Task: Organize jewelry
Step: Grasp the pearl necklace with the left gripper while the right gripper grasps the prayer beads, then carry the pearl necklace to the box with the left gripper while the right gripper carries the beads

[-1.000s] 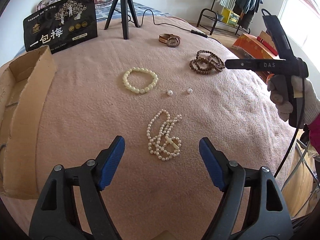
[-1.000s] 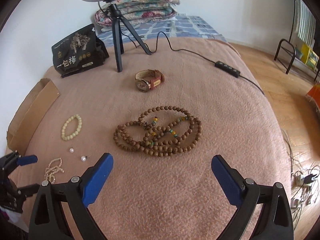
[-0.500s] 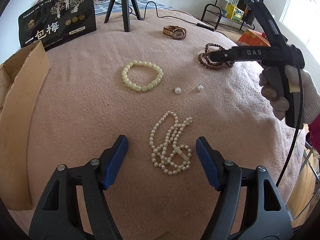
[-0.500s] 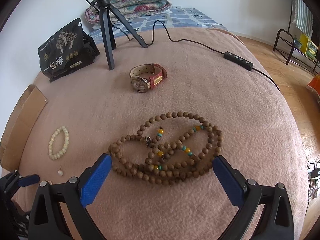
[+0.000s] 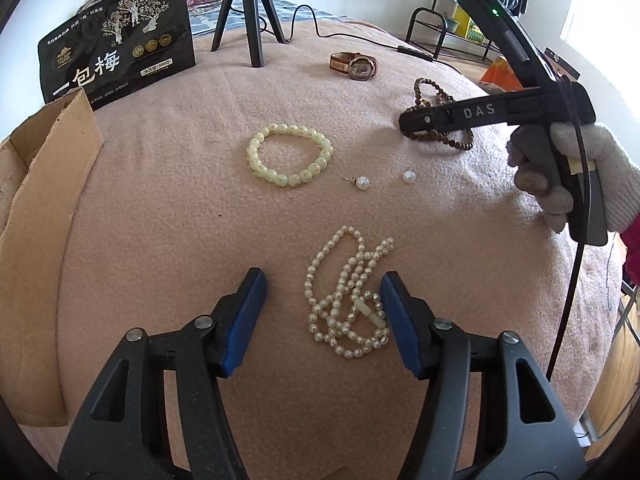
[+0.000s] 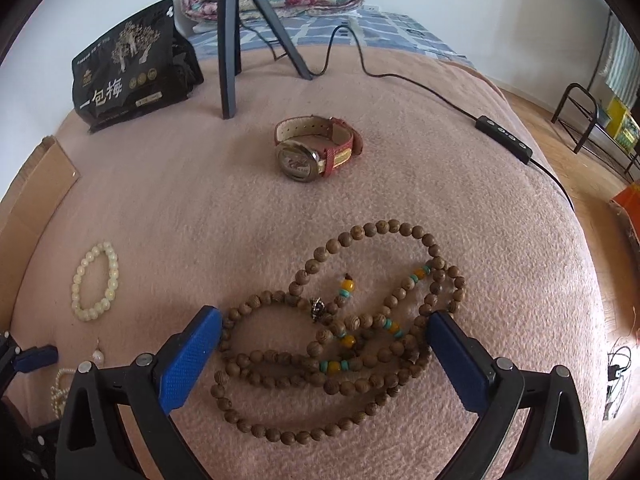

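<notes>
Grippers tilt steeply down over a pink blanket (image 5: 160, 208). Left gripper (image 5: 322, 304), jaws closing but not yet gripping, straddles the pearl necklace (image 5: 348, 300), bunched against its right pad. Right gripper (image 6: 324, 354), held by a gloved hand (image 5: 576, 172), stands wide open around the heaped wooden bead strand (image 6: 352, 340).

Two wrist fisheye cameras look steeply down, close over a pink blanket (image 5: 160, 220), both sharing the pale bead bracelet (image 5: 290, 155) and watch (image 6: 316, 152).
</notes>
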Demonstrator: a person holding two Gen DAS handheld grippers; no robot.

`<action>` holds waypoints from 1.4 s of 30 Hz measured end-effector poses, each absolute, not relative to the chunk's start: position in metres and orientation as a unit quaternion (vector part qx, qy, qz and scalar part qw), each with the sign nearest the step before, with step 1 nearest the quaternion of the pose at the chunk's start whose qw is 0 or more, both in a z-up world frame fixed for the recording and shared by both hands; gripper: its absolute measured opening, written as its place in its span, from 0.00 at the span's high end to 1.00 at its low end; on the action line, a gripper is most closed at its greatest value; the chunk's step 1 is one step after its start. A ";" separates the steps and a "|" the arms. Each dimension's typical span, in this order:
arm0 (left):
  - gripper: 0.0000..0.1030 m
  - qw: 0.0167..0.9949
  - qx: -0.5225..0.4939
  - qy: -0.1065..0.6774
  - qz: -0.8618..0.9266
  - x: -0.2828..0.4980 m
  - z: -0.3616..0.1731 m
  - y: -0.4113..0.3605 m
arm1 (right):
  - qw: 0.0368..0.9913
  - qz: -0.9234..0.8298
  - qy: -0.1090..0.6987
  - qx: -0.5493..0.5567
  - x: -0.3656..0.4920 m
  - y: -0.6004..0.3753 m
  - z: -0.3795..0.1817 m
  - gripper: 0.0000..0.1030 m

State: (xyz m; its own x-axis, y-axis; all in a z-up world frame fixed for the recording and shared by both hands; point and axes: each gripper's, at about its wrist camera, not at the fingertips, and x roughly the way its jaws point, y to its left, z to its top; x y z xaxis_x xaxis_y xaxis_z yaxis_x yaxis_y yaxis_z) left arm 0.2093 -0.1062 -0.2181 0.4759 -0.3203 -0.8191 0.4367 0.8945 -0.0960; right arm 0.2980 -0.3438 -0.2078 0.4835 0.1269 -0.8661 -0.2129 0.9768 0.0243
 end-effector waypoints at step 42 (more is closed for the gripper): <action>0.95 0.872 0.004 0.448 -0.197 0.197 -0.181 -0.076 | 0.890 0.107 0.444 -0.021 0.237 -0.380 -0.137 0.94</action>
